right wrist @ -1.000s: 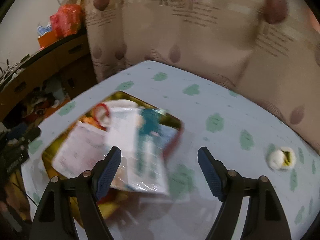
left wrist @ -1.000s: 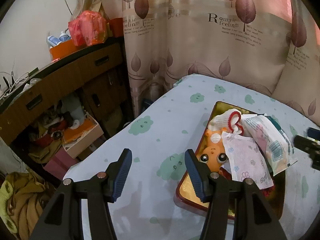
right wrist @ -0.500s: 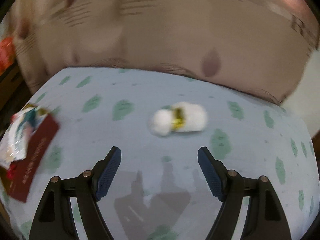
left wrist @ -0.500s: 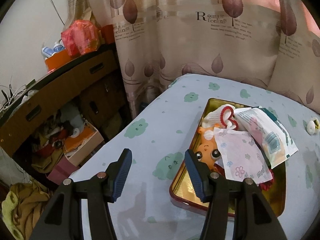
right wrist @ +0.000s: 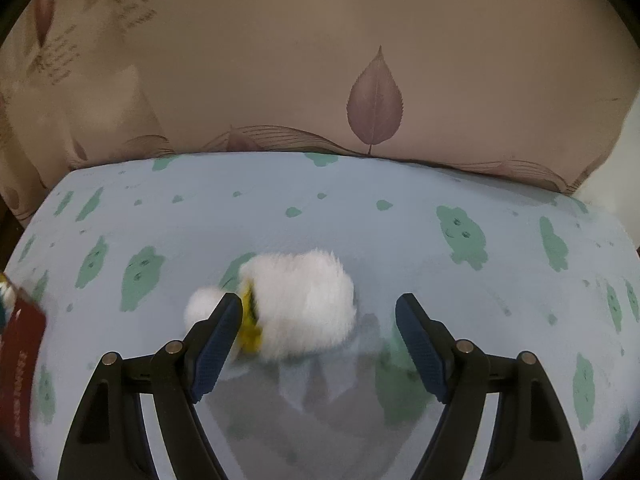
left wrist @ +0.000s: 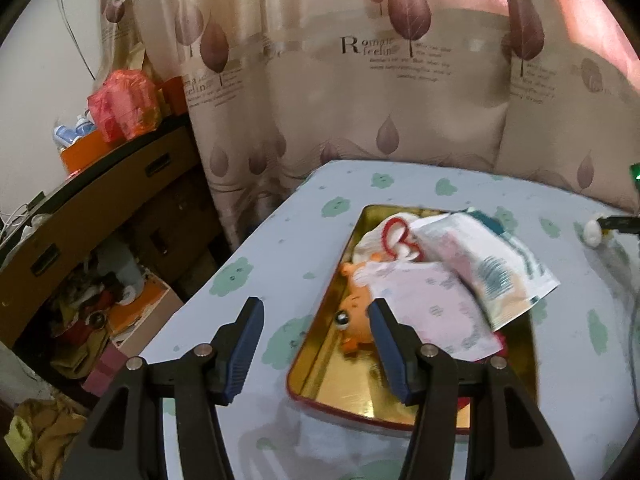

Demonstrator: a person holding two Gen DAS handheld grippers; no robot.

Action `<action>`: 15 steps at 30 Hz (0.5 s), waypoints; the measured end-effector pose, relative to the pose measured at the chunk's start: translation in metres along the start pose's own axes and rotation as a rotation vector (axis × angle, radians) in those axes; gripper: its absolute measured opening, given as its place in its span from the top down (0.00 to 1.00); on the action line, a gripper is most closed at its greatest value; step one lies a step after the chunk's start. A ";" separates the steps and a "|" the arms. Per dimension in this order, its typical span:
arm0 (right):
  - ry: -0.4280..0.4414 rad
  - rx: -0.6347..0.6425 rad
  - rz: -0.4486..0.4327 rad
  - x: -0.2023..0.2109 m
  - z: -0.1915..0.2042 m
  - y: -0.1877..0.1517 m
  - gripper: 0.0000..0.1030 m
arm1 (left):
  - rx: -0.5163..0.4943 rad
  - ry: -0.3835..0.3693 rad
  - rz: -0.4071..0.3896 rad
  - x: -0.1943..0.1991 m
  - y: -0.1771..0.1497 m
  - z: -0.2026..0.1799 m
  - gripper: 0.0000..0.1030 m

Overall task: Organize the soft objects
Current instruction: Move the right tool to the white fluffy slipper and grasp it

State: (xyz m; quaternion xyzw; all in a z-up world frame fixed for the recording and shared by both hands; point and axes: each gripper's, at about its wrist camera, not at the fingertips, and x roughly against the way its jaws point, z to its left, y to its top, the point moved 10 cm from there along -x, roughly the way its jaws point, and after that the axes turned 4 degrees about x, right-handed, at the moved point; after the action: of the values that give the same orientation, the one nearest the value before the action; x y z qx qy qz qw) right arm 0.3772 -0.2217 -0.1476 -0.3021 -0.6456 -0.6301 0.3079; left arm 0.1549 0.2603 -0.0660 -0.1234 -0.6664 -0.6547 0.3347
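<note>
A white fluffy plush toy (right wrist: 304,304) with a yellow band lies on the light blue bedsheet (right wrist: 360,216). My right gripper (right wrist: 319,308) is open, its fingers on either side of the toy, just above the sheet. The toy also shows small at the far right of the left wrist view (left wrist: 592,233). A red tin with a gold inside (left wrist: 320,376) holds an orange plush (left wrist: 354,312) and several soft packets (left wrist: 432,304). My left gripper (left wrist: 316,312) is open and empty over the tin's left edge.
A beige leaf-print curtain (left wrist: 380,80) hangs behind the bed. A brown cabinet (left wrist: 100,200) with clutter and boxes stands left of the bed. The tin's red edge (right wrist: 18,360) shows at the left of the right wrist view.
My right gripper has swung from over the tin to the white plush and closed in until the toy sits between its fingers. My left gripper has shifted slightly over the tin.
</note>
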 end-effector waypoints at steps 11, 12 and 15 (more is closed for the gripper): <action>0.051 0.019 0.004 -0.026 0.009 -0.001 0.63 | -0.053 -0.088 -0.001 0.009 0.018 -0.063 0.45; 0.046 0.026 0.004 -0.024 0.010 -0.003 0.64 | -0.059 -0.099 0.000 0.009 0.018 -0.071 0.45; 0.048 0.023 0.000 -0.018 0.009 -0.010 0.66 | -0.082 -0.138 0.006 0.009 0.018 -0.101 0.45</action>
State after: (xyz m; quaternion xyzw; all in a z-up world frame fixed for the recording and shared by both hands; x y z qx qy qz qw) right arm 0.3808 -0.2129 -0.1676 -0.2831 -0.6455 -0.6297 0.3267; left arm 0.1880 0.1635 -0.0544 -0.1838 -0.6602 -0.6704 0.2844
